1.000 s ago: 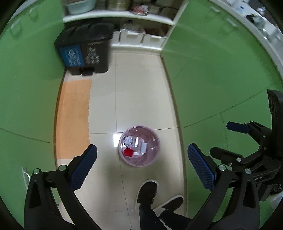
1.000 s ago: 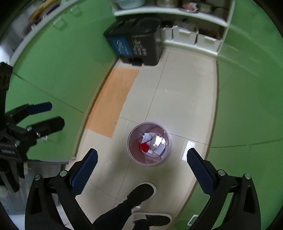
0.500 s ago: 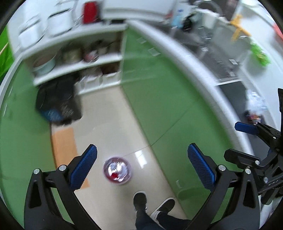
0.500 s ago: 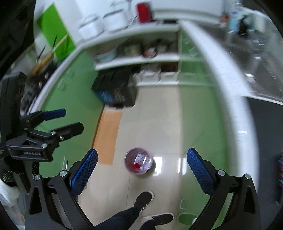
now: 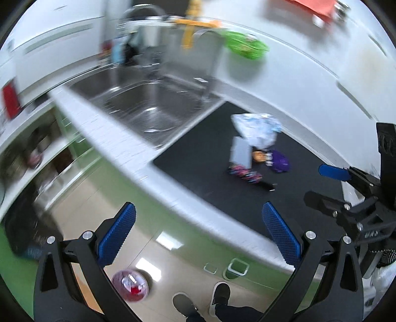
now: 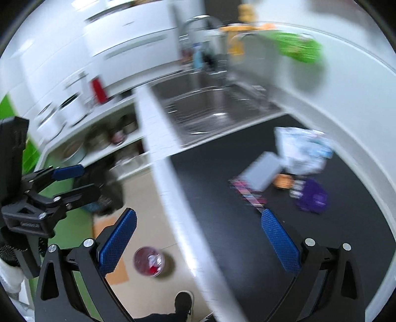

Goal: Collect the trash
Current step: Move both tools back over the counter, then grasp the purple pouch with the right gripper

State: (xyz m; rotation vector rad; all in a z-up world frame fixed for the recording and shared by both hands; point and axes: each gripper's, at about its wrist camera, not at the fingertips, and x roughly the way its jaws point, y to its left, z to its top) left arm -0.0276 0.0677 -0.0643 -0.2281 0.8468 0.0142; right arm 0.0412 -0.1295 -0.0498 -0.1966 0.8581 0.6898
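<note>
Left wrist view: left tool (image 5: 196, 232) spread wide, holding nothing. Trash pile (image 5: 257, 153) ahead and right on the black worktop (image 5: 198, 163), well apart from the tool; pink bin (image 5: 130, 288) below on the floor. Risk: overshooting while swinging, scattering wrappers.

Right wrist view: right tool (image 6: 198, 239) spread, empty. Trash ahead-right, smeared by blur; individual pieces hard to identify.

— What is set into the white countertop (image 5: 138, 158)?
— A stainless steel sink (image 5: 146, 104) with a curved faucet (image 5: 141, 12); a green basket (image 5: 245, 44) is seen on the wall; a black mat (image 6: 247, 223) lies beside the sink.
</note>
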